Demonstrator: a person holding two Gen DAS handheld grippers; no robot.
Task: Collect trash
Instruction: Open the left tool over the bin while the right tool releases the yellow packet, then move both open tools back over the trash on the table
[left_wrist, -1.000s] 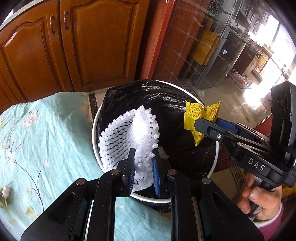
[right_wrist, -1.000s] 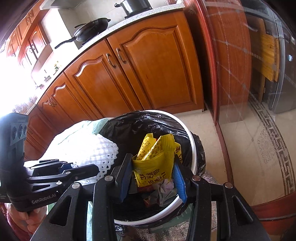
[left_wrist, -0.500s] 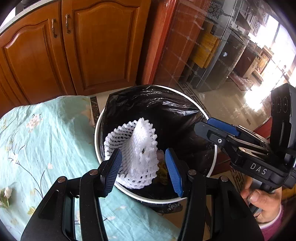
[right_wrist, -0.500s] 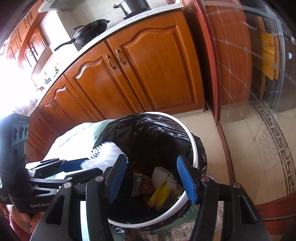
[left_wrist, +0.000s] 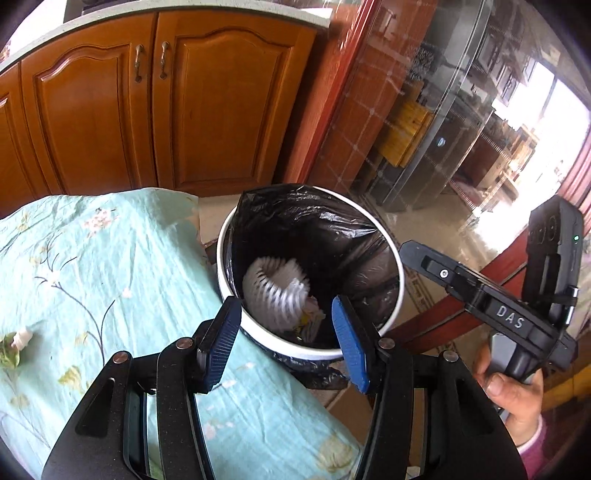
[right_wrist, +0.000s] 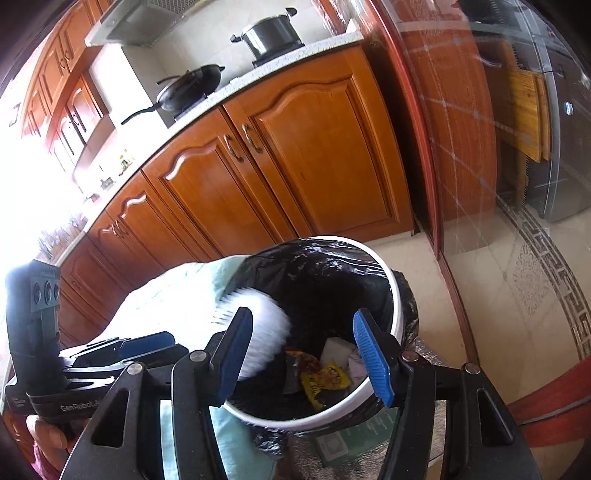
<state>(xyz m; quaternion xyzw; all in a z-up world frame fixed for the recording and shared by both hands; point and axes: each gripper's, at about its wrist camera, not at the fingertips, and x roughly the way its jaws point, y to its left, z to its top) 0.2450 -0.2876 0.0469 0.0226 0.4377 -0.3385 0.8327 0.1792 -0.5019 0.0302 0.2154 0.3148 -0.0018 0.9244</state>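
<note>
A white bin (left_wrist: 392, 314) lined with a black bag stands beside the table; it also shows in the right wrist view (right_wrist: 391, 295). A white foam net (left_wrist: 275, 293) is blurred, falling inside the bin, and shows in the right wrist view (right_wrist: 264, 332) too. A yellow wrapper (right_wrist: 325, 380) lies among trash at the bottom. My left gripper (left_wrist: 286, 341) is open and empty above the bin's near rim. My right gripper (right_wrist: 304, 363) is open and empty over the bin; it also shows in the left wrist view (left_wrist: 476, 288).
A table with a light-blue floral cloth (left_wrist: 92, 277) sits left of the bin, with a small scrap (left_wrist: 14, 345) at its left edge. Wooden cabinets (left_wrist: 166, 103) stand behind. A glass door (left_wrist: 461, 110) is on the right.
Both grippers opened and pulled back. The yellow wrapper dropped from the right gripper into the bin. The foam net left the left gripper and is falling into the bin.
</note>
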